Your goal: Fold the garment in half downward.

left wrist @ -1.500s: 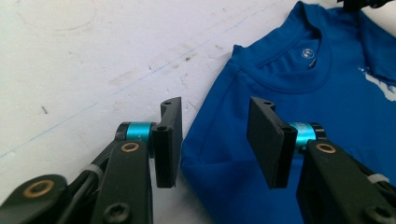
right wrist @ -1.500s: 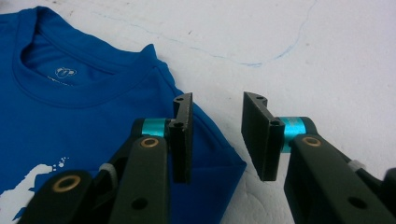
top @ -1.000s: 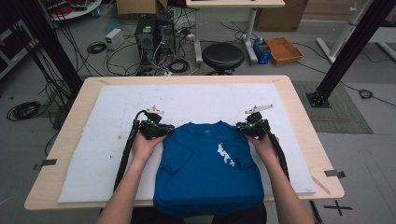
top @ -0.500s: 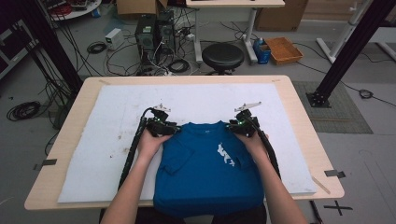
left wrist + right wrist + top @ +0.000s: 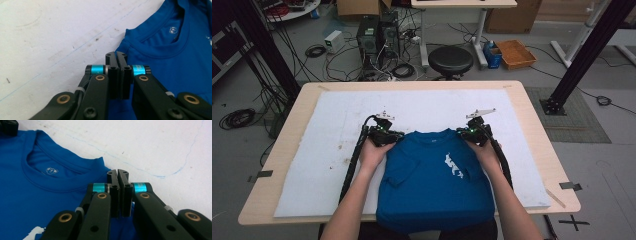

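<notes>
A blue t-shirt (image 5: 434, 182) is lying flat on the white mat (image 5: 327, 150) that's covering the wooden table (image 5: 539, 142), collar pointing away from the person and the bottom hem hanging over the near edge. The white print on the chest is facing up.

The left gripper (image 5: 116, 56) is sitting at the shirt's left shoulder, right by the collar. Its jaws have just been closing and are now pressed together at that shoulder edge; whether any cloth is pinched in there, I can't tell.

The right gripper (image 5: 117, 173) is doing the mirror thing at the right shoulder: jaws have just been closing too, now together at the shoulder seam beside the collar, and again I can't make out any fabric between them.

Both hands are resting low on the shirt's top corners.
</notes>
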Demonstrator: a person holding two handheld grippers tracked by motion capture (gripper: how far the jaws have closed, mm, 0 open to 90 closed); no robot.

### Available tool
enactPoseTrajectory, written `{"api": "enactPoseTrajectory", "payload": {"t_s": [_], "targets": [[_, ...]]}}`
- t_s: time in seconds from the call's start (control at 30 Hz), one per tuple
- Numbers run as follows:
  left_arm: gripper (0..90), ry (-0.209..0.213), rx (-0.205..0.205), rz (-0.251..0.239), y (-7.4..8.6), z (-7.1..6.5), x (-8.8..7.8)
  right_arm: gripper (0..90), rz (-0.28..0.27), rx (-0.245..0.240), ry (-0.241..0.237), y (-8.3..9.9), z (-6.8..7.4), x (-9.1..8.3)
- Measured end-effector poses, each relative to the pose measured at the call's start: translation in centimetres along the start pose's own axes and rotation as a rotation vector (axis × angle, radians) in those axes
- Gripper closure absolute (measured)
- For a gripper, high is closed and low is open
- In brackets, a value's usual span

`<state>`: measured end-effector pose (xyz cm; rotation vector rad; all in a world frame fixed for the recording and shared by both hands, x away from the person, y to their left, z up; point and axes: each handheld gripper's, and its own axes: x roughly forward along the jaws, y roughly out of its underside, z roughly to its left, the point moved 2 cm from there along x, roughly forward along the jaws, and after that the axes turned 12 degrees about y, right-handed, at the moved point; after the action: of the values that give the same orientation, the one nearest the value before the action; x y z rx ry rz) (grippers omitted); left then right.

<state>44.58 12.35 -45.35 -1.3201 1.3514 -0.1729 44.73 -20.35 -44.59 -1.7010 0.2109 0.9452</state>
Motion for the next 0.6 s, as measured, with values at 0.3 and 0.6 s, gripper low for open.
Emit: {"api": "enactPoseTrajectory", "payload": {"t_s": [0.3, 0.6], "targets": [[88.4, 0.025, 0.013, -0.074, -0.6, -0.5, -1.3, 88.9, -0.039, 0.023, -0.02, -0.1, -0.4, -1.1], [88.4, 0.061, 0.051, -0.14, -1.2, -1.9, -3.3, 88.9, -0.1, 0.045, -0.044, -0.4, -0.4, -3.4]]}}
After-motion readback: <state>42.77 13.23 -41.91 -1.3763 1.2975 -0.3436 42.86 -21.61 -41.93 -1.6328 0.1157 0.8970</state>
